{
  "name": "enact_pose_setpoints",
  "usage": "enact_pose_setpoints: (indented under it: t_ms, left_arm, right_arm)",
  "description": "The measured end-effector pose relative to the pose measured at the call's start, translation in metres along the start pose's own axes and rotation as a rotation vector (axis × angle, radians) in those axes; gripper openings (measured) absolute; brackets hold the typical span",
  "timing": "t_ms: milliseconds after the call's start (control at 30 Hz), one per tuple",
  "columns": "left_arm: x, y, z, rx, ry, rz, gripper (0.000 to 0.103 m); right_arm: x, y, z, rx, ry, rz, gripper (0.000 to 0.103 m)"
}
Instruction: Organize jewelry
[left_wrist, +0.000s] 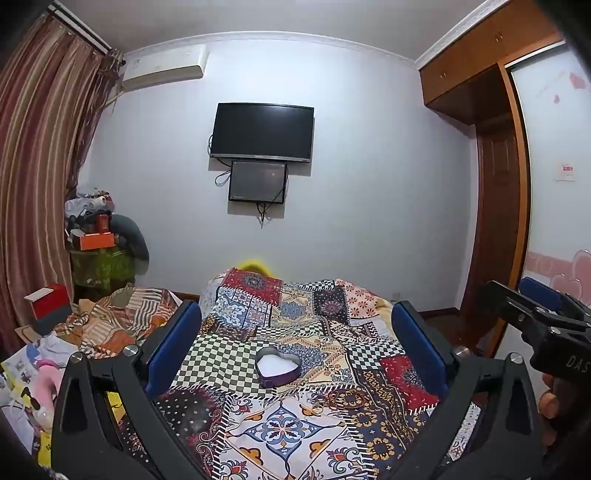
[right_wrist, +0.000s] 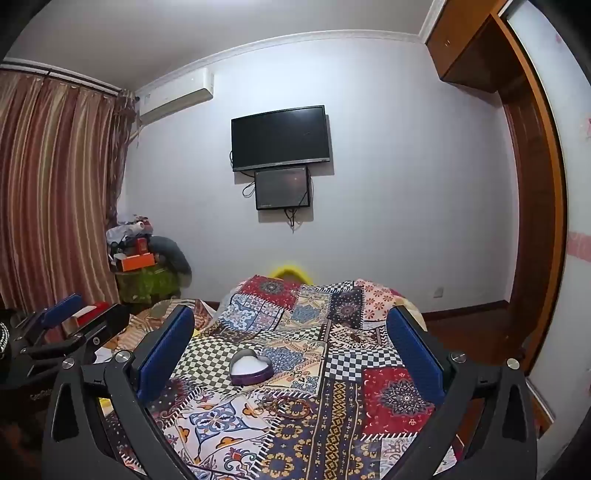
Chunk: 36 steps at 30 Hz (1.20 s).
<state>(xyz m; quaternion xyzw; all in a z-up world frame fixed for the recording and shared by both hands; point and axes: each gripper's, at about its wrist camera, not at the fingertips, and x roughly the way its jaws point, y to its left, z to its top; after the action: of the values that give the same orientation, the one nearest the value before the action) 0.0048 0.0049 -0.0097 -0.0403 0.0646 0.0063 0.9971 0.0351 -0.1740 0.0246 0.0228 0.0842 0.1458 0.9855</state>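
Note:
A purple heart-shaped tin (left_wrist: 277, 367) with a white lining lies open on the patchwork bedspread (left_wrist: 258, 435), ahead of both grippers. Just in front of it lie a brown beaded bracelet (left_wrist: 345, 398) and a small ring (left_wrist: 318, 406). The left gripper (left_wrist: 295, 308) stands wide open above the bedspread, with nothing between its blue pads (left_wrist: 177, 343). In the right wrist view the same tin (right_wrist: 251, 367) and bracelet (right_wrist: 291, 406) show on the spread, and the right gripper (right_wrist: 290, 312) is open and empty too. Each gripper appears at the edge of the other's view.
Striped cloth (left_wrist: 118, 325), papers and a red box (left_wrist: 48, 302) clutter the left side of the bed. A pile of boxes (left_wrist: 96, 236) fills the far left corner by the curtain. A TV (left_wrist: 262, 133) hangs on the far wall. A wooden wardrobe (left_wrist: 495, 221) stands at the right.

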Motion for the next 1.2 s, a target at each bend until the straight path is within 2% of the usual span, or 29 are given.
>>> enact_pose_setpoints:
  t_ms: [1200]
  left_arm:
    - [0.0054, -0.0019, 0.0037, 0.007, 0.036, -0.001, 0.103]
  right_arm:
    - [-0.0023, -0.0017, 0.0054, 0.012, 0.023, 0.016, 0.103]
